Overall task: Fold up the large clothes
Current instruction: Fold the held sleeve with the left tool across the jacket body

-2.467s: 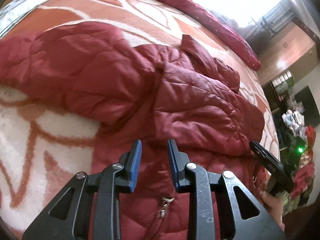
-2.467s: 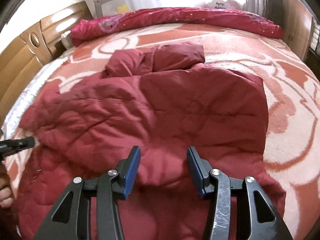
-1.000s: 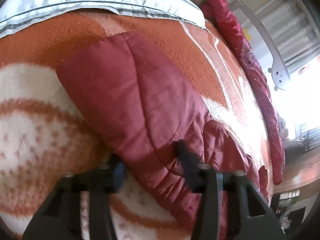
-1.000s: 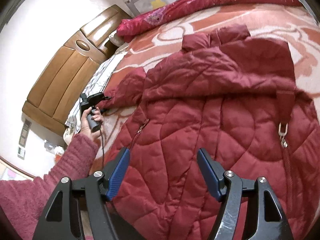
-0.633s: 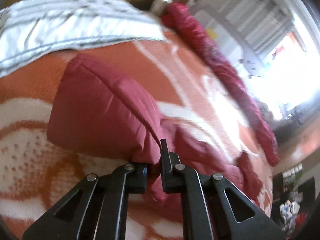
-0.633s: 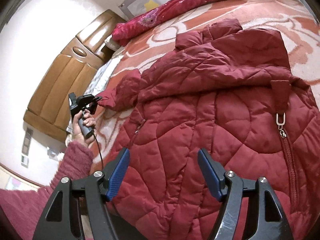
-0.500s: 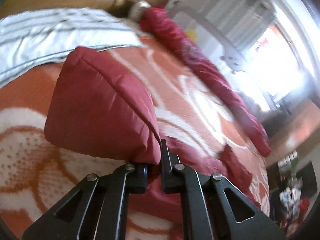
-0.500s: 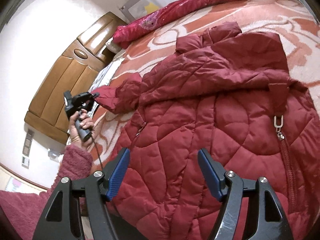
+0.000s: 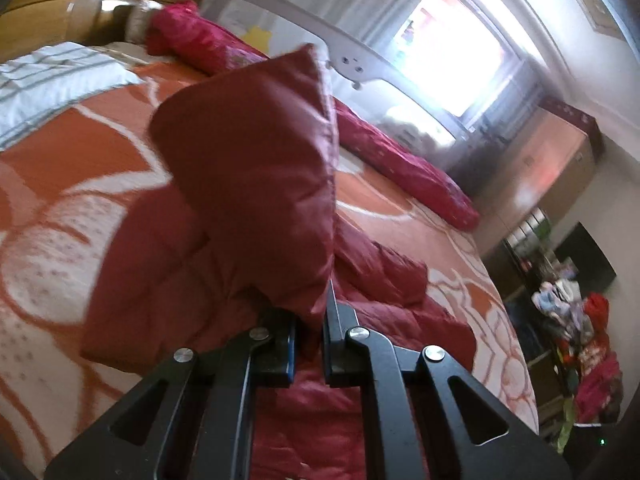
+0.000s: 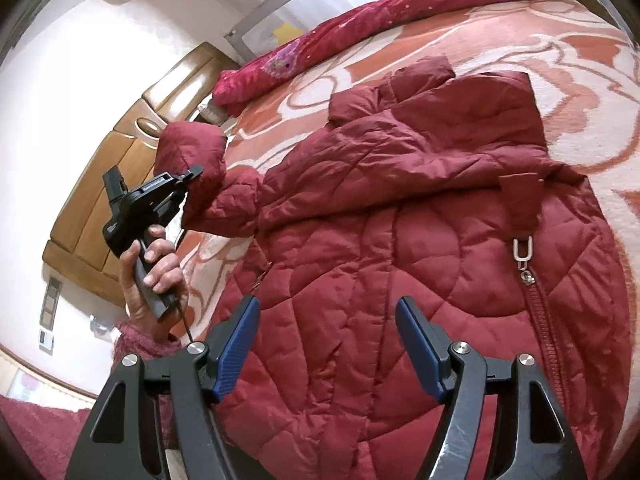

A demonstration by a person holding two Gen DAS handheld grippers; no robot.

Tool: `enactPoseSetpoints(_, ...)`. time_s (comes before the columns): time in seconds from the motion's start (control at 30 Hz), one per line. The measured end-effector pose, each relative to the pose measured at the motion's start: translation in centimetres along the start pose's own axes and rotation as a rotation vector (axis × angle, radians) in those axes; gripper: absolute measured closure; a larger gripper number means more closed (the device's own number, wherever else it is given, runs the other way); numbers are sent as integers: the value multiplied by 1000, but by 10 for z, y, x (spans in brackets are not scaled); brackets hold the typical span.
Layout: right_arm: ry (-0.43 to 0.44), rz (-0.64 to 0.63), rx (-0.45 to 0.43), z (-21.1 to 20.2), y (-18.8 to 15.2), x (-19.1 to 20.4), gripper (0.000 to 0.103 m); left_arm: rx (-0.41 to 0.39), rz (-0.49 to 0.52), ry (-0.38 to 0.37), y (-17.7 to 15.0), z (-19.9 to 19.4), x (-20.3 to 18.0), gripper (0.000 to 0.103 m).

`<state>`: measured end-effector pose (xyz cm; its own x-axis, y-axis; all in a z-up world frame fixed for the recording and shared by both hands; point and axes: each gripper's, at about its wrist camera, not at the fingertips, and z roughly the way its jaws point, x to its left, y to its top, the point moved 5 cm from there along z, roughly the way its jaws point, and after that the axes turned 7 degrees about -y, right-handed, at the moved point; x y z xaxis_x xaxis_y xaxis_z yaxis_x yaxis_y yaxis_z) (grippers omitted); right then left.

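Now: sleeve lifted for folding

Left wrist view: the sleeve cuff is clamped by the left gripper above the bedspread.

Right wrist view: the right gripper is held apart over the quilted jacket; the sleeve should be laid flat across the body, unbunched.

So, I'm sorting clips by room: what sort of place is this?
Most likely a bedroom: a bed under an orange-and-white patterned blanket, a wooden headboard and a bright curtained window.
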<state>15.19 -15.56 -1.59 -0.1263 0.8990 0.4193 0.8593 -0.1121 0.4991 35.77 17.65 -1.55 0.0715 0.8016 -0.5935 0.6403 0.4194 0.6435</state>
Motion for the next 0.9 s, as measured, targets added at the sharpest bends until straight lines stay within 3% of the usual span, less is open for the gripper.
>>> enactPoseSetpoints(0.47, -31, 66, -59, -4, 22, -37, 30, 103, 189, -54, -53, 43, -99, 96)
enactPoseSetpoints(0.73, -41, 114, -96, -13, 37, -63, 30, 178, 267, -72, -86, 77, -138, 96)
enactPoseSetpoints(0.9, -30, 159, -121, -14, 49, -83, 30, 220, 308, -43, -108, 98, -148, 96)
